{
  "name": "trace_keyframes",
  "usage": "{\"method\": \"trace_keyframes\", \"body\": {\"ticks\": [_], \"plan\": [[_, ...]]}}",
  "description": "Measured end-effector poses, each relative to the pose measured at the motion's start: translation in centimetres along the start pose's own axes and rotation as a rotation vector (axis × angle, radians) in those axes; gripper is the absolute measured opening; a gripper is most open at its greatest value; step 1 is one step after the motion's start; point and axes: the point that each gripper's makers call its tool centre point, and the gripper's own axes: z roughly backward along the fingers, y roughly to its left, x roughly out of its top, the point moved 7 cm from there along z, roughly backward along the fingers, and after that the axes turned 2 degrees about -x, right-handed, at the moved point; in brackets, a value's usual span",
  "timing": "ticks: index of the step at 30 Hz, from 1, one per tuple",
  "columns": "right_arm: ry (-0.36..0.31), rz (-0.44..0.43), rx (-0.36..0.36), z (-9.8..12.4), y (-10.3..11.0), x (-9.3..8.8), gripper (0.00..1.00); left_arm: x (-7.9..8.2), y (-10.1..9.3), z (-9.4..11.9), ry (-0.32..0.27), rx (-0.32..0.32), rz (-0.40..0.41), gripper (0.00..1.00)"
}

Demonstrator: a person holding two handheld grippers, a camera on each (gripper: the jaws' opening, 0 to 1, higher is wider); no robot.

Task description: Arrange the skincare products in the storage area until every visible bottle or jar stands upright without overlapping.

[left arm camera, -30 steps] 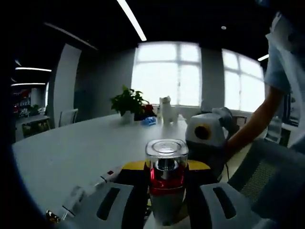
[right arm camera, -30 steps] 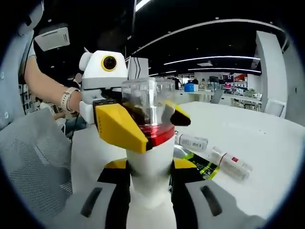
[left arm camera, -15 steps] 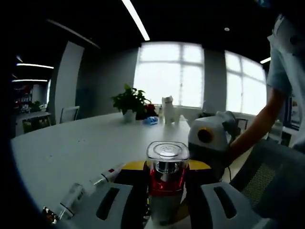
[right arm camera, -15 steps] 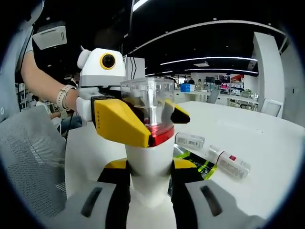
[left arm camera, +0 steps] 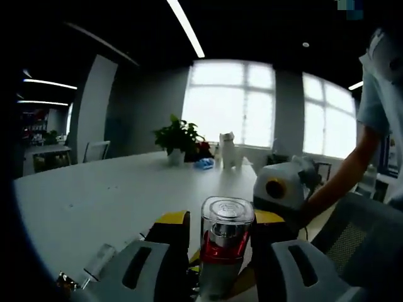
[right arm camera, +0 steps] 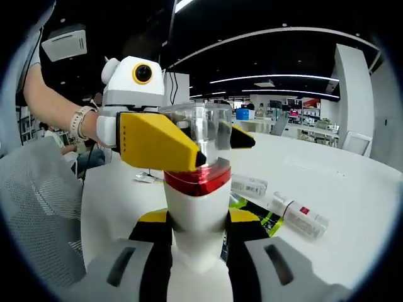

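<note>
A white bottle [right arm camera: 196, 233] with a red collar [right arm camera: 198, 179] and a clear cap [right arm camera: 201, 129] stands upright between the jaws of my right gripper [right arm camera: 198, 220], which is shut on its body. My left gripper [right arm camera: 201, 141] comes in from the left, its yellow jaws shut on the clear cap just above the collar. In the left gripper view the clear cap [left arm camera: 227, 217] and red collar [left arm camera: 220, 246] sit between my left gripper's [left arm camera: 220, 221] yellow-tipped jaws. The bottle is held above the white table [right arm camera: 352, 189].
Two small bottles [right arm camera: 249, 185] [right arm camera: 299, 215] lie on their sides beside a green and black packet [right arm camera: 259, 212]. Another clear bottle [left arm camera: 101, 259] lies near the table's edge. A potted plant [left arm camera: 179, 135] stands at the far side. A mesh chair [right arm camera: 38, 207] and a person's arm [right arm camera: 47, 107] are close.
My left gripper's jaws have levelled out and now sit higher on the cap, baring the whole red collar. The bottle stays in the right gripper's hold.
</note>
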Motion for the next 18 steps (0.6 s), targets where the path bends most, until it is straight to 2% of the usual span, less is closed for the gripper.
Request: {"method": "trace_keyframes", "body": {"ticks": [3, 4, 15, 18], "plan": [[-0.002, -0.010, -0.008, 0.01, 0.05, -0.04, 0.32, 0.08, -0.45, 0.10, 0.010, -0.025, -0.007, 0.27], [-0.005, -0.013, -0.004, 0.02, 0.04, -0.08, 0.32, 0.03, -0.48, 0.02, 0.018, -0.012, -0.016, 0.27], [0.012, -0.009, -0.003, 0.22, 0.12, 0.16, 0.34, 0.05, -0.65, 0.01, 0.022, -0.024, -0.011, 0.29], [0.005, -0.015, 0.001, 0.38, 0.09, 0.55, 0.41, 0.05, -0.57, 0.14, 0.026, -0.020, -0.011, 0.31]]}}
